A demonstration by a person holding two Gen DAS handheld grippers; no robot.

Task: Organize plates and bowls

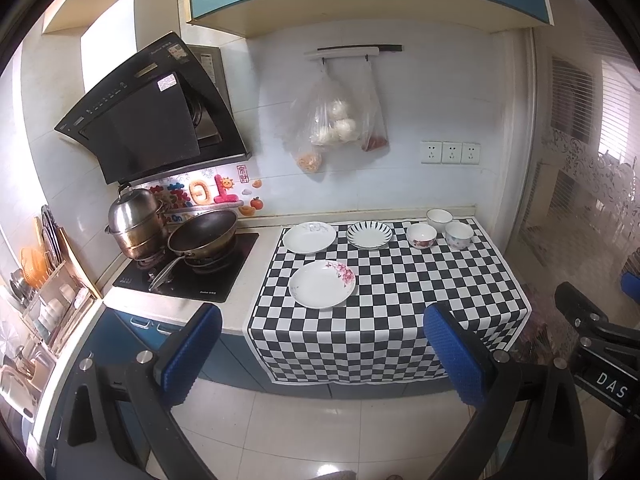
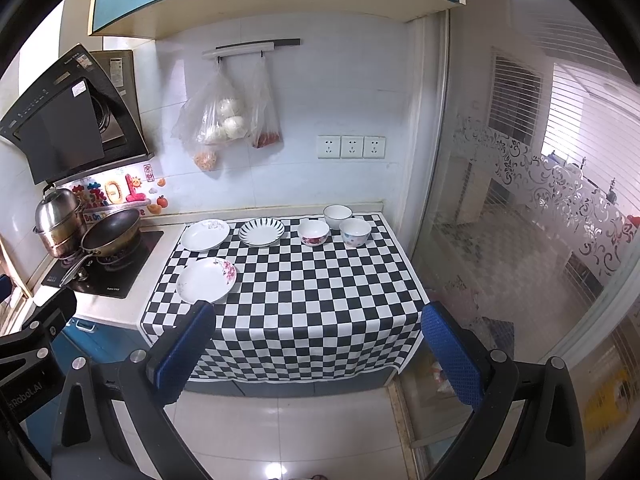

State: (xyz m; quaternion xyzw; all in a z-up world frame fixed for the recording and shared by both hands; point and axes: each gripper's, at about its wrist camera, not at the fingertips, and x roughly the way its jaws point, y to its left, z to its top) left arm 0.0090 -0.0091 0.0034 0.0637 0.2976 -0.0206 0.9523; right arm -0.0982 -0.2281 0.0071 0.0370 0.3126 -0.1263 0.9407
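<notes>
On a black-and-white checkered cloth (image 1: 400, 300) (image 2: 320, 292) lie three plates: a white plate with pink flowers (image 1: 322, 283) (image 2: 206, 280) nearest, a plain white plate (image 1: 309, 237) (image 2: 205, 234) behind it, and a blue-striped plate (image 1: 369, 234) (image 2: 261, 232) beside that. Three bowls stand at the back right: a floral bowl (image 1: 421, 236) (image 2: 313, 233), a white bowl (image 1: 439, 220) (image 2: 337, 216) and a dotted bowl (image 1: 459, 235) (image 2: 355, 231). My left gripper (image 1: 322, 350) and right gripper (image 2: 318, 350) are both open, empty, held back from the counter over the floor.
A stove (image 1: 188, 272) left of the cloth carries a wok (image 1: 202, 234) and a steel steamer pot (image 1: 134, 226). A range hood (image 1: 152, 120) hangs above. Plastic bags (image 1: 332, 120) hang on the wall. A dish rack (image 1: 48, 280) stands far left; a glass door (image 2: 540, 220) is at the right.
</notes>
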